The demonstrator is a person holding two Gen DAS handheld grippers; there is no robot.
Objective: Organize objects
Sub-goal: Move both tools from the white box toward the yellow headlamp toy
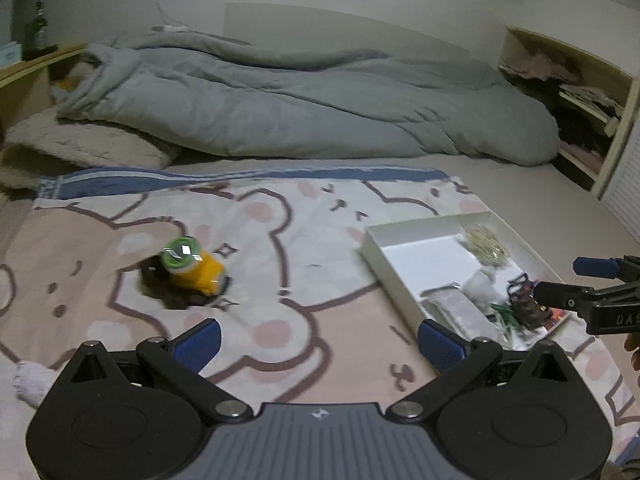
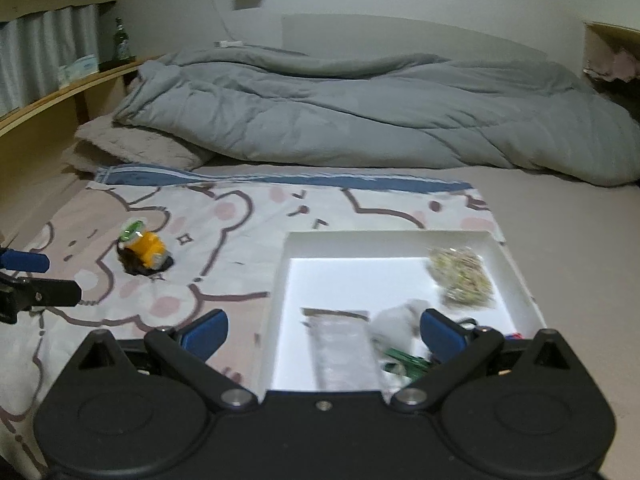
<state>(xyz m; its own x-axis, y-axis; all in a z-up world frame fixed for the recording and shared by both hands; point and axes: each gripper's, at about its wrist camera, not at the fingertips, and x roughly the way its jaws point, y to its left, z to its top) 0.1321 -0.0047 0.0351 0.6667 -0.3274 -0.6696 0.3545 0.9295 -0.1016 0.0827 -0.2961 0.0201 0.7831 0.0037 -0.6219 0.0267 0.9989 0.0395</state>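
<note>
A yellow bottle with a green cap [image 1: 191, 268] lies on a dark item on the bear-print cloth [image 1: 280, 240]; it also shows in the right wrist view [image 2: 145, 246]. A white tray [image 2: 280, 280] holds a clear packet [image 2: 342, 350], a bag of small greenish bits [image 2: 462, 276], a white wad [image 2: 394, 322] and green pieces [image 2: 408, 360]. My left gripper [image 1: 319, 344] is open and empty above the cloth, between bottle and tray [image 1: 372, 248]. My right gripper [image 2: 323, 334] is open and empty over the tray's near end; it shows in the left wrist view [image 1: 566, 282].
A grey duvet [image 2: 360, 112] lies along the back of the bed, with a beige pillow [image 2: 132, 148] at the left. A wooden shelf with a green bottle [image 2: 122, 42] stands far left. An open cupboard with clothes [image 1: 580, 92] is at the right.
</note>
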